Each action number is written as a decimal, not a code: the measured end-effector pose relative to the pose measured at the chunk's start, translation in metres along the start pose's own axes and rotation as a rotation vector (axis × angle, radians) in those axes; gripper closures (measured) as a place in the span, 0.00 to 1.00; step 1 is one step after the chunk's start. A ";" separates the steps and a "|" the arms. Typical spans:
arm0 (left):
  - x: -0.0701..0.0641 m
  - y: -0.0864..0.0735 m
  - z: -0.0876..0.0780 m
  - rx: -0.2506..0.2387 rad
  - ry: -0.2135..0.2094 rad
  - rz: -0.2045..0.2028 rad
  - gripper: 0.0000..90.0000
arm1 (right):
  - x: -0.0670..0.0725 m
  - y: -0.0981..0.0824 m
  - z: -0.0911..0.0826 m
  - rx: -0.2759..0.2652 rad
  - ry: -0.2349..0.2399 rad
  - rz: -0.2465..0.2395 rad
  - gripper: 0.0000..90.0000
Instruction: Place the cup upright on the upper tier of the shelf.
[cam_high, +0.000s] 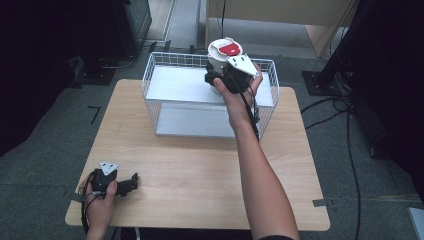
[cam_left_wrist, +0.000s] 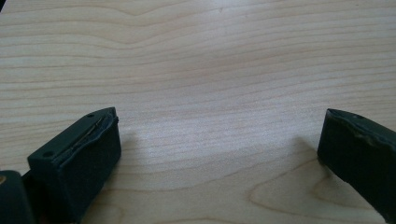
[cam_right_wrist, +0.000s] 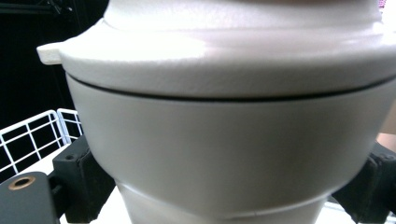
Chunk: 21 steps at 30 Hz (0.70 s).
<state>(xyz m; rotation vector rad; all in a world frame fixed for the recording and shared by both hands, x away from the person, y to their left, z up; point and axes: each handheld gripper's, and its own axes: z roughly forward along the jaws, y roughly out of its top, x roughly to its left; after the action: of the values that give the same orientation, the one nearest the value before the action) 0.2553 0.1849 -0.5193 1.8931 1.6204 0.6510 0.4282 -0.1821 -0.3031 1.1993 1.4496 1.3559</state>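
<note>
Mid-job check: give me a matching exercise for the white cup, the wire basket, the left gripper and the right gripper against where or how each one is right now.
Things:
1. white cup
2. wire basket
3. left gripper
4. right gripper

States:
A. open, low over bare wood at the table's near left
B. stands at the far middle of the table
C. clamped on the cup's side
D. has a red patch on its lid, held over the basket

Pairs: 1-D, 2-B, 3-A, 4-C

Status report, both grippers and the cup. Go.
Right gripper shut on white lidded plastic cup, over white wire basket. Left gripper open, resting on light wooden table. Nothing in the way.
</note>
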 end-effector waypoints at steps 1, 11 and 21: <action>0.000 0.000 0.000 0.000 0.000 0.000 0.00 | 0.000 0.000 0.000 0.002 0.001 0.004 0.09; 0.000 0.000 0.000 0.001 0.001 0.003 0.00 | 0.000 -0.005 0.001 0.010 0.005 -0.003 0.09; 0.000 0.000 0.000 0.001 0.000 0.001 0.00 | -0.004 -0.003 -0.003 0.030 0.033 0.014 0.09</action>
<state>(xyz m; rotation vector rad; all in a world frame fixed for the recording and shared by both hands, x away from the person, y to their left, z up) 0.2553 0.1848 -0.5193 1.8948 1.6200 0.6512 0.4263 -0.1865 -0.3062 1.2131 1.4918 1.3735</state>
